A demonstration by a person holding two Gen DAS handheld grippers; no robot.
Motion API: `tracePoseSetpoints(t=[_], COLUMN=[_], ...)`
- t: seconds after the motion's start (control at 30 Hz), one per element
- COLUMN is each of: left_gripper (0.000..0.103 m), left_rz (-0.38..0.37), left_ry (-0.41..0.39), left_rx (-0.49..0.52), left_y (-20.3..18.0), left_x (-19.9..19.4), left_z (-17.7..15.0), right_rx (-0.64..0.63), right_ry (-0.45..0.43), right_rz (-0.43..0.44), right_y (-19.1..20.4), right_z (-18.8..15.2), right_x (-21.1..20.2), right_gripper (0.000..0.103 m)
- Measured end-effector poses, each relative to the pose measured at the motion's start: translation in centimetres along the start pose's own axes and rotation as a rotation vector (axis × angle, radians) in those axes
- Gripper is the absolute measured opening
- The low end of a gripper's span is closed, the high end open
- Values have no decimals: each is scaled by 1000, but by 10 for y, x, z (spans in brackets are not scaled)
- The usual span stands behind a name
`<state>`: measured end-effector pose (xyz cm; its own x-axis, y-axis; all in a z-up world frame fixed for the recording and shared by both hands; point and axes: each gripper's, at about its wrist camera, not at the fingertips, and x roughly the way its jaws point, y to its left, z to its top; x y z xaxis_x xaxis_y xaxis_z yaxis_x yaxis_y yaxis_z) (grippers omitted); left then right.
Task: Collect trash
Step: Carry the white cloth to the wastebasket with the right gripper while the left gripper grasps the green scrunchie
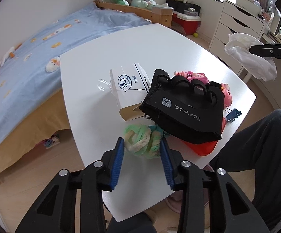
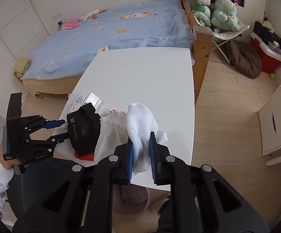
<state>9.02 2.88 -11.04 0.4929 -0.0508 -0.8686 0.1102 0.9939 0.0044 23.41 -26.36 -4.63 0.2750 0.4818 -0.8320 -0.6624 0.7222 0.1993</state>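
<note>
Two grippers at frame bottom: right gripper (image 2: 142, 151) pinches a crumpled white mesh cloth (image 2: 142, 124) above the white table (image 2: 140, 73). Left gripper (image 1: 142, 145) spread around a green-and-cream fuzzy ball (image 1: 140, 141), beside a black Domyos glove (image 1: 181, 108).

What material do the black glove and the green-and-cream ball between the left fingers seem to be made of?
The black glove looks like matte neoprene or a similar foam fabric: thick cut edges, stitched seams, a printed logo. The green-and-cream ball looks like fuzzy chenille yarn or plush, with soft, looped strands. The left gripper brackets it, open.
</note>
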Motion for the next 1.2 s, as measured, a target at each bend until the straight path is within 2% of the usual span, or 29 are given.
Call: tracePoseSetpoints(t=[0.1,0.2,0.57,1.2], left_gripper=[22,19,19,19], left_rz=[-8,-4,-5,-49], left_ry=[-10,-20,-86,-194], left_rx=[-17,-30,-100,-106], left_y=[1,2,2,-51], left_x=[-2,-6,-40,-106], left_z=[0,-2,-6,-32], right_rx=[-3,-5,-26,-136], right_ry=[1,1,-23,-68], right_rz=[1,1,7,66], right_y=[0,2,11,54], right_z=[0,-2,-13,-74], right_x=[0,3,-5,-56], right_gripper=[15,15,15,15])
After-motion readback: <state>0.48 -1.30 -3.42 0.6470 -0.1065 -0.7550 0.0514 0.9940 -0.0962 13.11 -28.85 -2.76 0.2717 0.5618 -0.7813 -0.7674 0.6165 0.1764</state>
